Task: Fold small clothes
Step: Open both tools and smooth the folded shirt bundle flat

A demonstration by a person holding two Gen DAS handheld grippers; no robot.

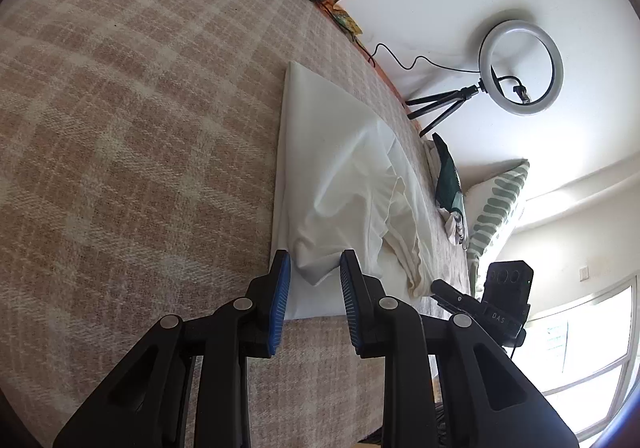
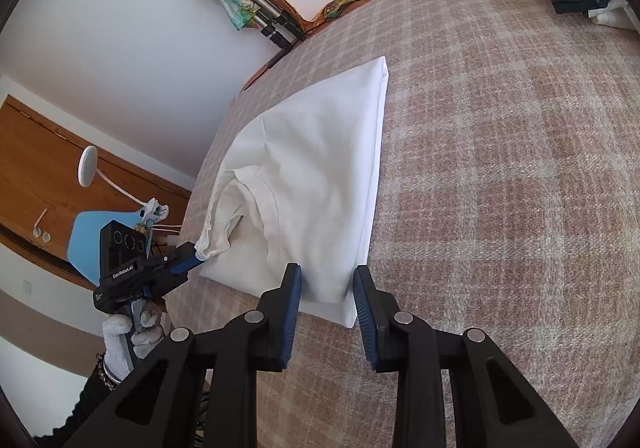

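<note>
A white shirt (image 1: 340, 175) lies partly folded on the plaid blanket (image 1: 120, 127), with a rumpled sleeve along one side. In the left wrist view my left gripper (image 1: 315, 260) stands open over the shirt's near corner, and the cloth lies loose between the blue pads. My right gripper (image 1: 440, 286) shows at the shirt's other near corner. In the right wrist view my right gripper (image 2: 328, 272) is open around the near edge of the shirt (image 2: 312, 167), its pads not pressing. My left gripper (image 2: 190, 254), held by a gloved hand (image 2: 120, 340), touches the sleeve end.
A ring light on a small tripod (image 1: 520, 67) stands by the wall. Dark green folded clothes (image 1: 448, 175) and a striped pillow (image 1: 500, 203) lie past the shirt. Folded tripod legs (image 2: 256, 7) rest at the bed's far edge. A blue chair (image 2: 100, 224) stands beside the bed.
</note>
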